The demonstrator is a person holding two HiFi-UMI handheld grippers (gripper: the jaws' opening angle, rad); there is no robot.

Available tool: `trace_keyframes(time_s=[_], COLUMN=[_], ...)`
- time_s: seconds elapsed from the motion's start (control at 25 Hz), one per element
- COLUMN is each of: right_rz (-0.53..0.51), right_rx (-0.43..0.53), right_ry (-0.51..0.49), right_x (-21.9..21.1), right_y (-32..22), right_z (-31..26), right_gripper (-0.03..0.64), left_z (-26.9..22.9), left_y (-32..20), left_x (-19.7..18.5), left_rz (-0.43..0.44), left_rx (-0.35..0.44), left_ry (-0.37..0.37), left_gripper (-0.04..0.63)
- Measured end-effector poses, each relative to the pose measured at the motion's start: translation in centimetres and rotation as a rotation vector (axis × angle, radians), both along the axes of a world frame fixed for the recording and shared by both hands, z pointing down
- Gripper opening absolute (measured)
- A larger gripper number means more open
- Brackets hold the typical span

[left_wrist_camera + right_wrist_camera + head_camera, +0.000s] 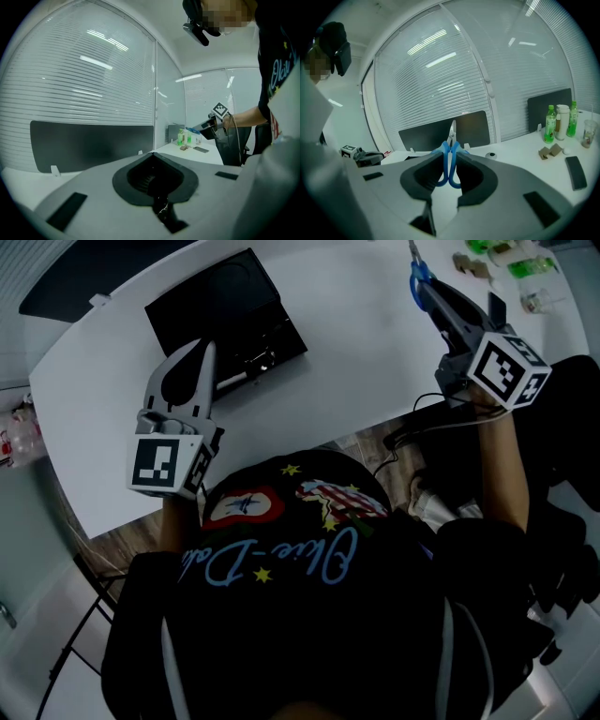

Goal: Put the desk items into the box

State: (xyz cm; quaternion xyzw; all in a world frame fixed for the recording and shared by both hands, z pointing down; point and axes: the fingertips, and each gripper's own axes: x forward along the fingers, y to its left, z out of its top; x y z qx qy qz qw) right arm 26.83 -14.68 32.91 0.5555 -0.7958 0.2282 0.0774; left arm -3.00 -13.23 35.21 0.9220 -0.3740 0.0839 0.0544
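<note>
A black box [223,306] lies open at the back left of the white desk [356,362]. My left gripper [207,349] hovers at the box's near edge with its jaws together and nothing between them; in the left gripper view [154,153] they meet over the desk. My right gripper [425,285] is raised above the right side of the desk, shut on blue-handled scissors [417,273]. In the right gripper view the blue handles [449,161] sit between the pads and the steel blades [452,130] point up and away.
Green bottles [551,124], a white bottle [562,123], a cup [587,133], cardboard pieces [549,151] and a dark flat phone-like slab [575,172] stand at the desk's far right. Dark screen panels [440,133] line its far edge. A chair and cables are beside the person.
</note>
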Motion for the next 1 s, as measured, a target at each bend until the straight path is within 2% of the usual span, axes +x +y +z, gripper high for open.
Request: trace_keyframes(time_s=[0.64,1.0], right_rz=[-0.042,-0.081], right_rx=[0.053,0.073], right_ry=[-0.035,-0.04], right_x=[1.7,2.6], right_y=[-1.9,-2.6], right_z=[-0.5,-0.6], right_gripper=[0.094,0.094], left_z=[-0.3,0.0], left_y=[-0.7,-0.7], left_x=[1.4,2.9], left_rz=[-0.111,-0.126], left_rx=[-0.015,0.015], left_ry=[-0.026,-0.024], left_gripper=[0.008,0.009])
